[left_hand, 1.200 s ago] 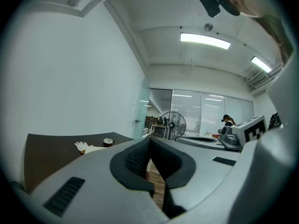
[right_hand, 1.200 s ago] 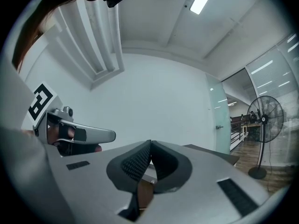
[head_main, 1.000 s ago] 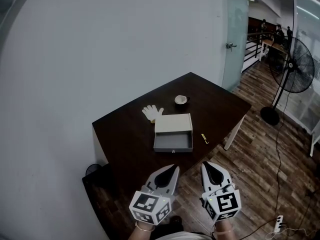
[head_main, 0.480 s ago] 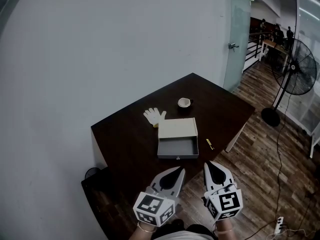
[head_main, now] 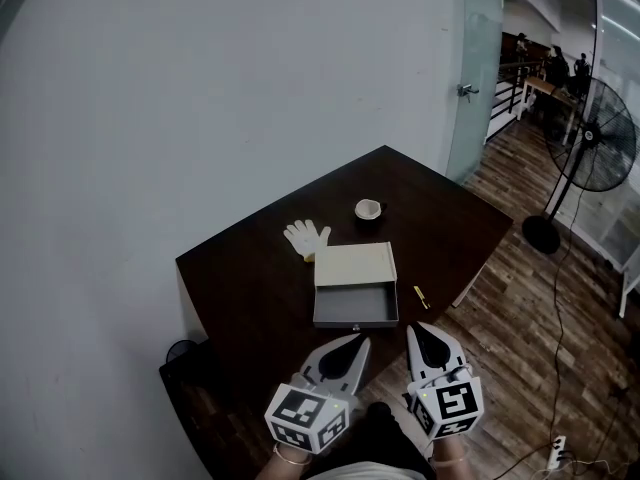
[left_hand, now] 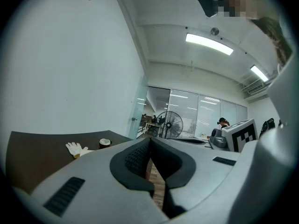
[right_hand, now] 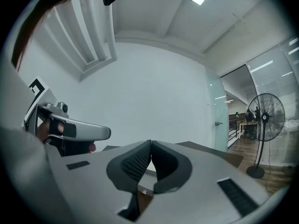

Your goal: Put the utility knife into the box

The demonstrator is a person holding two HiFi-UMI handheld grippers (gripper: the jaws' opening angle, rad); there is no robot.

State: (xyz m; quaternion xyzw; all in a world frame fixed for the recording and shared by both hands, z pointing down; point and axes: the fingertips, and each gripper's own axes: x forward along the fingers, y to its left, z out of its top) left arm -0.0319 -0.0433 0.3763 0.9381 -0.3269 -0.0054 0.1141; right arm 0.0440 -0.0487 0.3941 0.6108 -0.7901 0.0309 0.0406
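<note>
Before you stands the dark table (head_main: 250, 268), and near its front edge sits the open grey box (head_main: 355, 320), its pale cover (head_main: 352, 264) lying just behind the opening. You hold the left gripper (head_main: 356, 340) and the right gripper (head_main: 412, 329) low and side by side, short of the table's near edge, each with its jaws pressed together on nothing and well apart from the box. A white glove (head_main: 305, 237) lies behind the box to its left, a small cup (head_main: 368, 209) sits farther back, and the yellow utility knife (head_main: 421, 297) lies on the tabletop just right of the box, outside it.
</note>
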